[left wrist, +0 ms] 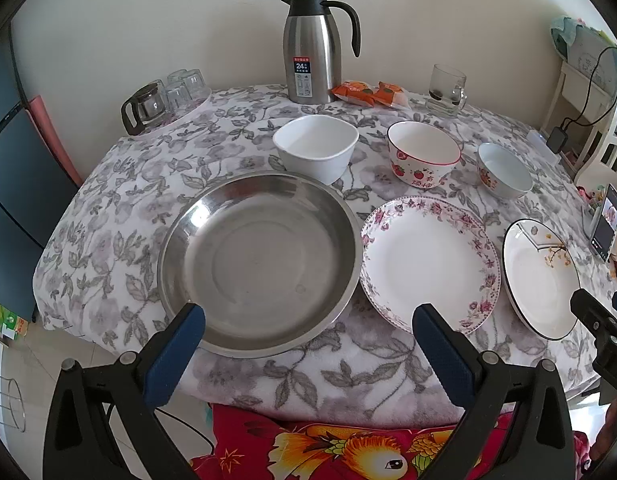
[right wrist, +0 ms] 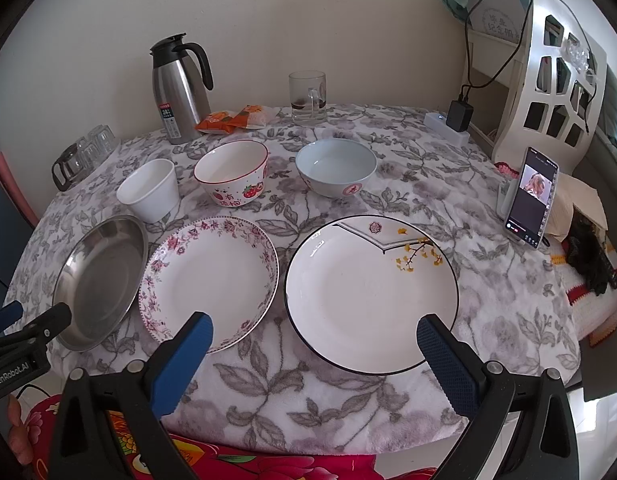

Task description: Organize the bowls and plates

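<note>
Three plates lie in a front row on the floral cloth: a steel plate (left wrist: 260, 264) (right wrist: 98, 280), a pink-flower plate (left wrist: 430, 264) (right wrist: 210, 280) and a black-rimmed plate (left wrist: 542, 280) (right wrist: 372, 292). Behind them stand a white square bowl (left wrist: 316, 146) (right wrist: 150, 190), a strawberry bowl (left wrist: 422, 152) (right wrist: 232, 172) and a pale blue bowl (left wrist: 504, 174) (right wrist: 336, 166). My left gripper (left wrist: 308, 318) hovers open over the near rim of the steel plate. My right gripper (right wrist: 314, 326) is open above the near edge of the black-rimmed plate. Neither holds anything.
A steel thermos jug (left wrist: 312, 46) (right wrist: 180, 88), snack packets (left wrist: 368, 94), a glass mug (left wrist: 446, 90) (right wrist: 308, 98) and upturned glasses with a small pot (left wrist: 164, 100) line the back. A phone on a stand (right wrist: 532, 196) and a white shelf (right wrist: 548, 80) are at the right.
</note>
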Action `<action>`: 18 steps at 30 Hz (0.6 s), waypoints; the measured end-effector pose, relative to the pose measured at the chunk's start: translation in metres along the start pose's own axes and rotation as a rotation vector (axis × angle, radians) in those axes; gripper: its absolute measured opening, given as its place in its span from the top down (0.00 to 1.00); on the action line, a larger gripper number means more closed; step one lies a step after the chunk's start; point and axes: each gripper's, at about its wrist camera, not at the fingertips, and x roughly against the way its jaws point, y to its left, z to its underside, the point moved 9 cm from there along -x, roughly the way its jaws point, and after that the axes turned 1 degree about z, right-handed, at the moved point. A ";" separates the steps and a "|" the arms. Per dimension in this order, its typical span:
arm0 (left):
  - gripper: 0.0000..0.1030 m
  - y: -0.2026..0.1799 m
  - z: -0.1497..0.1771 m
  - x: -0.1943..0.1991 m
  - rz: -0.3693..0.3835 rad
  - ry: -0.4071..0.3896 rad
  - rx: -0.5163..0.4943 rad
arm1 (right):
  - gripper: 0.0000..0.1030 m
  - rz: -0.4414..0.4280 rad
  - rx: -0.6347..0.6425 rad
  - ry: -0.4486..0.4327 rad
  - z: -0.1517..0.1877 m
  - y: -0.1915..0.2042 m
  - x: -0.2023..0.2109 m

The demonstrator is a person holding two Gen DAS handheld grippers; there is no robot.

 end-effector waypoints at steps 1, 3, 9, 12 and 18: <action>0.00 0.000 0.000 0.000 -0.002 0.000 0.000 | 0.00 -0.001 -0.001 0.000 0.000 0.000 0.000; 0.00 0.000 0.000 0.000 -0.002 0.000 0.000 | 0.00 -0.001 -0.002 0.000 0.000 0.001 0.000; 0.00 0.001 0.000 0.000 -0.006 -0.003 0.001 | 0.00 -0.002 -0.001 -0.001 0.000 0.001 0.000; 0.00 0.001 0.000 0.000 -0.007 -0.003 0.001 | 0.00 -0.002 -0.002 0.001 0.000 0.001 0.000; 0.00 0.001 0.000 0.000 -0.007 -0.003 0.000 | 0.00 -0.002 -0.001 0.000 0.001 0.001 -0.001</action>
